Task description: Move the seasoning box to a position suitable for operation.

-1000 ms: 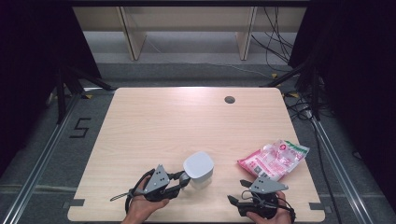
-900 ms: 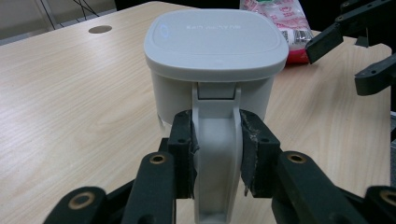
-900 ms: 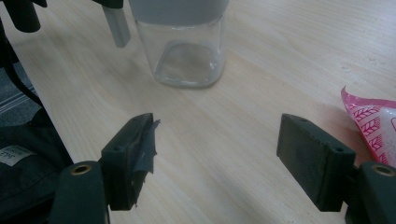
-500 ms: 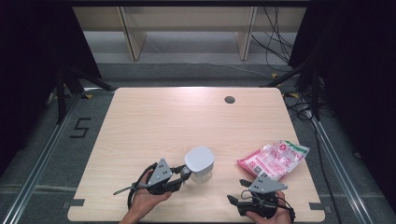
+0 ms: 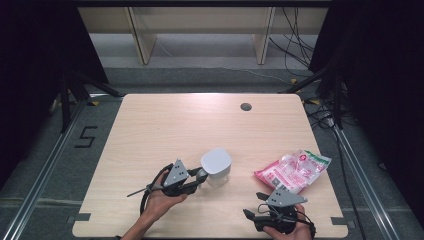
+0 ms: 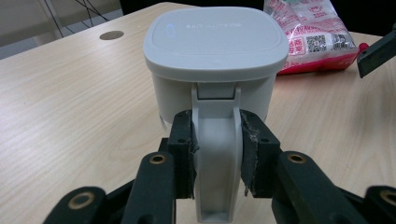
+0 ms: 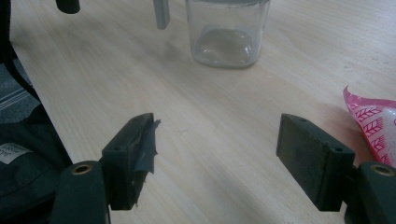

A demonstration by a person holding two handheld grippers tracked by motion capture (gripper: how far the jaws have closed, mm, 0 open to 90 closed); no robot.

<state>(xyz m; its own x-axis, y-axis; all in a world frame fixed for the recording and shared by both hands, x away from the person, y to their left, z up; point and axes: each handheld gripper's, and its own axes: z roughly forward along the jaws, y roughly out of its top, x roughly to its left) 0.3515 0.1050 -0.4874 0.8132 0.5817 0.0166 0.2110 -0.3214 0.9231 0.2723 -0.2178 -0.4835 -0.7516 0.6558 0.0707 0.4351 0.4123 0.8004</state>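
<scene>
A clear jug (image 5: 216,165) with a pale grey lid (image 6: 215,42) stands near the table's front middle. My left gripper (image 5: 200,176) is shut on the jug's grey handle (image 6: 215,140), one pad on each side of it. In the right gripper view the jug's clear lower body (image 7: 227,32) is ahead, at some distance. A pink printed bag (image 5: 292,170) lies flat to the jug's right. My right gripper (image 5: 254,204) is held near the front edge, below the bag, and its jaws (image 7: 219,154) stand wide open over bare wood. The bag's corner (image 7: 378,126) lies by its right jaw.
The light wooden table (image 5: 175,130) has a round cable hole (image 5: 245,106) at its far right. Shelving legs and cables lie on the floor beyond the far edge. Metal floor rails run along both sides of the table.
My left gripper and the jug have moved a little away from the front edge. The right gripper has stayed about where it was.
</scene>
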